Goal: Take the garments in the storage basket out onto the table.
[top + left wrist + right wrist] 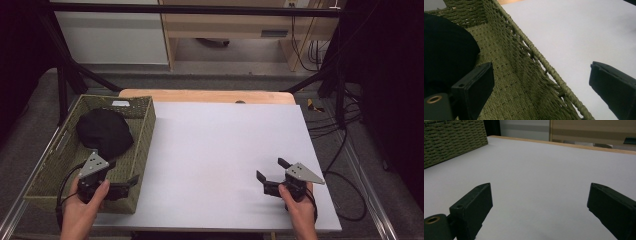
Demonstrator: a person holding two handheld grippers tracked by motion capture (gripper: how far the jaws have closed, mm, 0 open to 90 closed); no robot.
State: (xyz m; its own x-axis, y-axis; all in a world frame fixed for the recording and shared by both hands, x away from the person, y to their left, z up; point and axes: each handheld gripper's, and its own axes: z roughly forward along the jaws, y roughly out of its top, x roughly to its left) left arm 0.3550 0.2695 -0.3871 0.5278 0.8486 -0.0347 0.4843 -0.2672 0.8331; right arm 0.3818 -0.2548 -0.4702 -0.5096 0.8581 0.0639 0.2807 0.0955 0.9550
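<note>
Left gripper (122, 172) over near right corner of green woven basket (145, 125), fingers (474, 85) spread wide, straddling basket's right rim, nothing gripped. Black cloth bundle (104, 132) lying inside basket, just beyond left gripper. Right gripper (271, 169) low over bare white table (215, 150), fingers wide, empty, well apart from basket.

Both hands come in from the bottom edge, each wrapped round a gripper. The left gripper (122, 172) points up and to the right with its jaws spread wide, nothing between them. The right gripper (271, 169) points up-left, jaws wide apart too.
</note>
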